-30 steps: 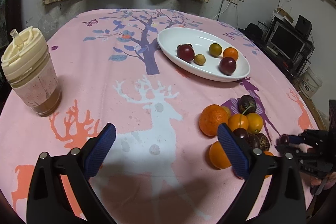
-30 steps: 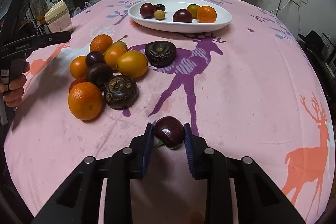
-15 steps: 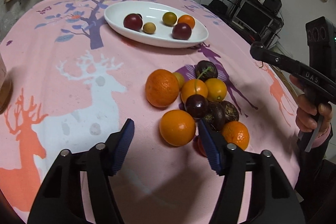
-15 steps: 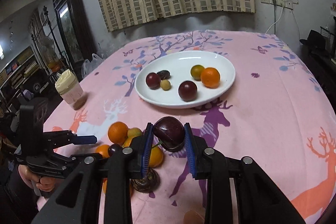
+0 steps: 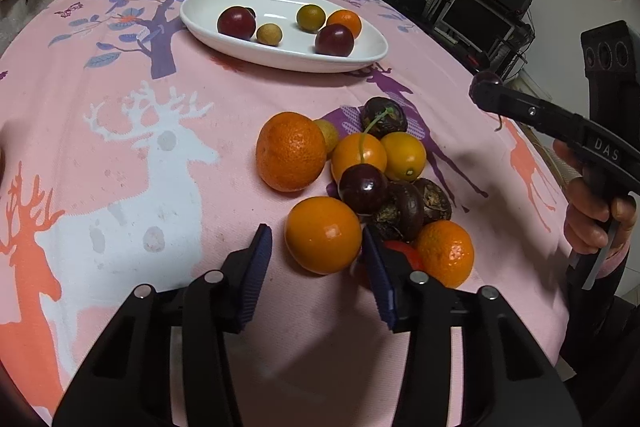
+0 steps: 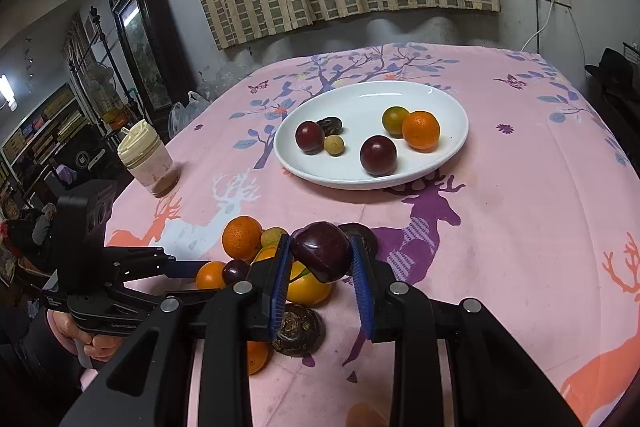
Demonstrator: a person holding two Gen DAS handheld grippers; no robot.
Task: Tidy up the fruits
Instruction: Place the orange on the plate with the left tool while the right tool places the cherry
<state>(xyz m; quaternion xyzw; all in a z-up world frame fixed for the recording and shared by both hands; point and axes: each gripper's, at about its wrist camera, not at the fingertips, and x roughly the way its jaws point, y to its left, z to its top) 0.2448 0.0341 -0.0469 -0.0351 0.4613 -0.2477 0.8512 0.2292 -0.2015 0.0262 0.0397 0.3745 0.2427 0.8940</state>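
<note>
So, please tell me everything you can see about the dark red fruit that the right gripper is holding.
The dark red fruit is round, smooth and glossy, plum-like, with a faint seam across its skin. It sits clamped between the blue ribbed pads of the right gripper, lifted above the fruit pile and the pink tablecloth. Only the pads touch it.

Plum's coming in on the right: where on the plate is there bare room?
White plate: the far half behind the fruit is bare, as is the middle gap between the two plums. Crowded: left cluster, and the green citrus touching the orange.
</note>
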